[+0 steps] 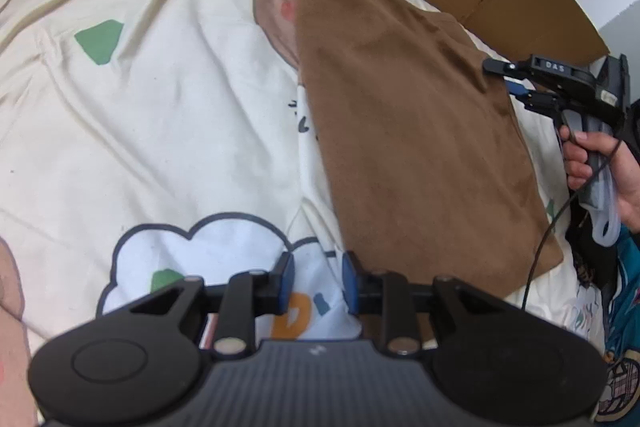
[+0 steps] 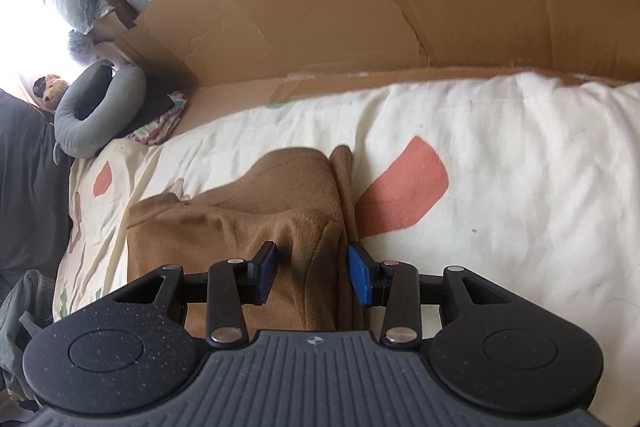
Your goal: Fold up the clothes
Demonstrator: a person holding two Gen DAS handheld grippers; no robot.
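Patterned bedsheet (image 1: 160, 115) w/ 1 brown garment (image 1: 400, 131); L claw (image 1: 318, 283) slightly open, empty; R claw (image 2: 312, 273) part-open astride its fold.

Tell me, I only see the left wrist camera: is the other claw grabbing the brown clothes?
Observer: In the right wrist view, the right claw straddles a raised fold of the brown garment. Cloth fills the gap, but I cannot tell if it pinches.
Operator: What's next to that fold?
Observer: A pink patch printed on the bedsheet lies just beside its edge.
Operator: Anything at the far end?
Observer: A grey neck pillow lies there, by the cardboard.
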